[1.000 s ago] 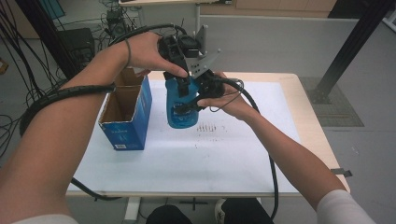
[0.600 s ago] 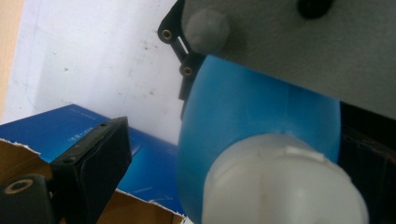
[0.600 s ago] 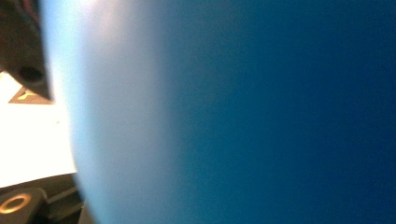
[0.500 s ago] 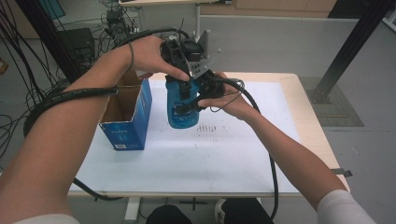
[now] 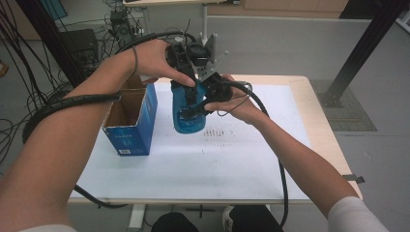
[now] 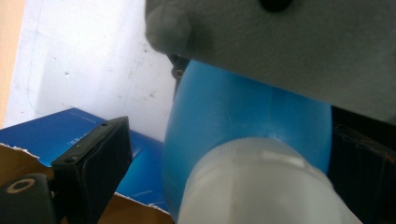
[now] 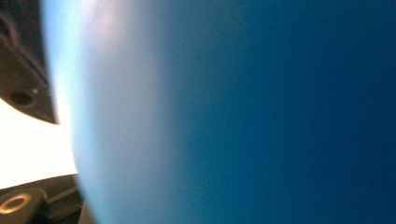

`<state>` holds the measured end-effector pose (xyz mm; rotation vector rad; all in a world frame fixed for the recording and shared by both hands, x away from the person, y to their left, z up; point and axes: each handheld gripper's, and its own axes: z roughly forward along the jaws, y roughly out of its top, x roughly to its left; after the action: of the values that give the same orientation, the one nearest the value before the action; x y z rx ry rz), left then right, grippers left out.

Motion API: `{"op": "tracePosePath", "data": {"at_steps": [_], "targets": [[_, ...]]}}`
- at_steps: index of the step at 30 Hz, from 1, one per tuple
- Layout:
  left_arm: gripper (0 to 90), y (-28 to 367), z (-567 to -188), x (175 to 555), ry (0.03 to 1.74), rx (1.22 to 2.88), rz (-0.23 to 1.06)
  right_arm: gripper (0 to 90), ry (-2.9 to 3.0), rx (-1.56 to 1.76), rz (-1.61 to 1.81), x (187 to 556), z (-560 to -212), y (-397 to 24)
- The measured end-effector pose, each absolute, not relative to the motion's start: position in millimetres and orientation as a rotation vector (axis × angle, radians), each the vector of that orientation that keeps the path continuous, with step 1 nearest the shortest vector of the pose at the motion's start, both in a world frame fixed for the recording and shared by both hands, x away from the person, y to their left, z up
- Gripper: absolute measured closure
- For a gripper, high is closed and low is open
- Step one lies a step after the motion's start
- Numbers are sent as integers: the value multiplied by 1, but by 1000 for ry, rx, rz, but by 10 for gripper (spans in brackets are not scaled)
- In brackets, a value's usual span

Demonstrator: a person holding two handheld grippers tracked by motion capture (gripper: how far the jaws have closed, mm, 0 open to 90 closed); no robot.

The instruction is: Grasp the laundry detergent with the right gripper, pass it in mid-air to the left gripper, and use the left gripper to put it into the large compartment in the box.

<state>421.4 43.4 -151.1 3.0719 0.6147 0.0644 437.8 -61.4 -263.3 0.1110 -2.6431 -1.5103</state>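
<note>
The right gripper [image 5: 196,107] clamped a smooth, rounded blue bottle [image 5: 186,116] above the white table [image 5: 241,159]. The left gripper [image 5: 188,72] held its pale cap [image 6: 261,186]. An open cardboard box [image 5: 129,118] stood beside.

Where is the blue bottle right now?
High view: the blue bottle is held above the table's white mat, just right of the open blue cardboard box, between both grippers.

Black left gripper [image 5: 186,77] with a grey three-cornered plate on top, at twelve o'clock. Black right gripper [image 5: 203,104] with a thick black cable toward five o'clock. White short sleeves [image 5: 353,215] on both arms, thin dark band on the left wrist.
</note>
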Motion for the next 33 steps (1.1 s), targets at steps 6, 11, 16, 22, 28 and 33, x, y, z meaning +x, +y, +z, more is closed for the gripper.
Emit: {"op": "tracePosePath", "data": {"at_steps": [6,11,16,22,28,33], "targets": [[75,45,-152,420,608,3070,66,434,-2631,127,-1515,437,-263,-58],[75,46,-151,420,608,3073,69,434,-2644,111,-1501,437,-262,-59],[74,46,-150,419,604,3066,72,434,-2645,118,-1509,437,-262,-58],[72,47,-148,418,612,3052,73,434,-2643,121,-1510,437,-262,-57],[74,48,-148,416,619,3045,76,434,-2643,123,-1507,436,-262,-56],[74,49,-148,416,615,3051,77,434,-2644,123,-1509,436,-261,-56]]}}
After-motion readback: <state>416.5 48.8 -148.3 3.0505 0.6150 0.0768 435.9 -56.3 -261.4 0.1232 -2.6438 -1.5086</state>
